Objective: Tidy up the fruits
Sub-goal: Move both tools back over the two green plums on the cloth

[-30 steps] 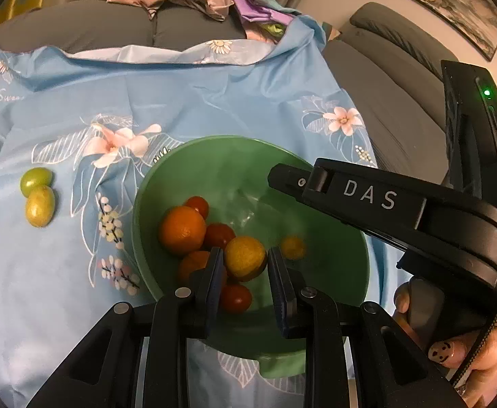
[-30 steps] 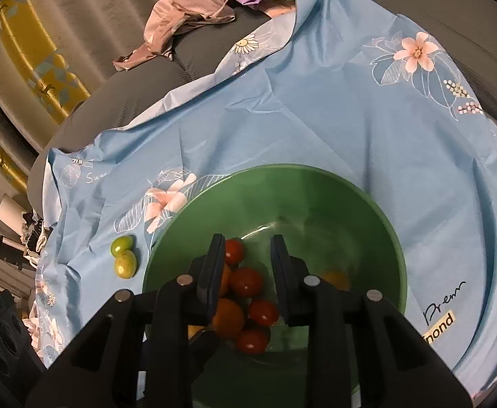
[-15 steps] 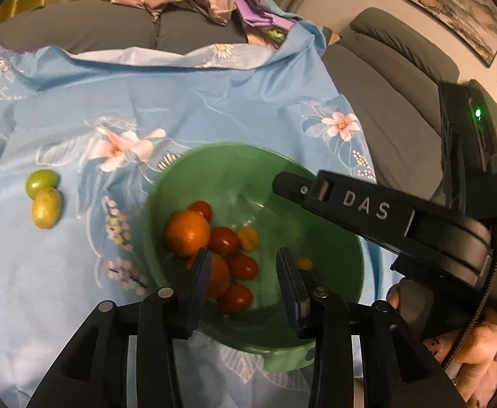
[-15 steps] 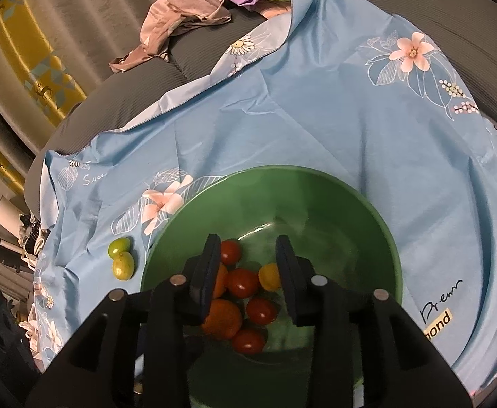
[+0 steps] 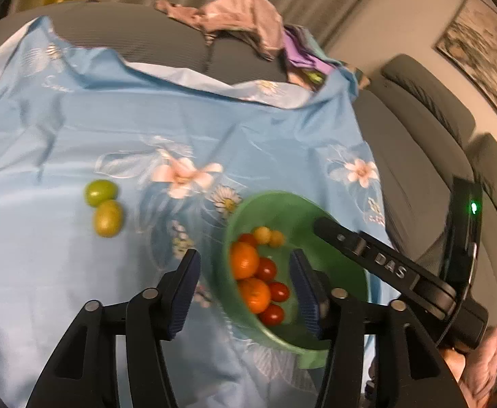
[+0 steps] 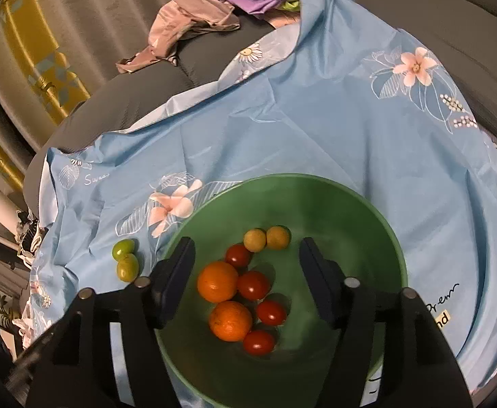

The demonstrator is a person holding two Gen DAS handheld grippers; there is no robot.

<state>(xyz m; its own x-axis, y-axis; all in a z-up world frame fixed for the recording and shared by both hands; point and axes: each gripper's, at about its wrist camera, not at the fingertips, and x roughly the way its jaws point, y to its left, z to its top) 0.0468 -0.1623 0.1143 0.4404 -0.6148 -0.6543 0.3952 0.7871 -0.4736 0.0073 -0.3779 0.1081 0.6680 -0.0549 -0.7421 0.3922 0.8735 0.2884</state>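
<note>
Black left gripper (image 5: 245,282) and right gripper (image 6: 245,277): both spread wide, empty, above green bowl (image 6: 350,210). Bowl holds two oranges (image 6: 218,281), four tomatoes (image 6: 253,285), two yellow fruits (image 6: 277,237). Two green fruits (image 5: 101,193) touch on blue cloth (image 5: 61,272), left of bowl.

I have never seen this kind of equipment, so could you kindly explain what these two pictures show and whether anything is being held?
A person holds two handheld grippers, each with a fisheye camera looking along its jaws. One picture is from the left gripper, one from the right gripper. Both stand open, holding nothing. On the light blue floral cloth sits a round green plastic bowl with two oranges, four red cherry tomatoes and two small yellow fruits. Two small green fruits lie outside it on the cloth.
</note>
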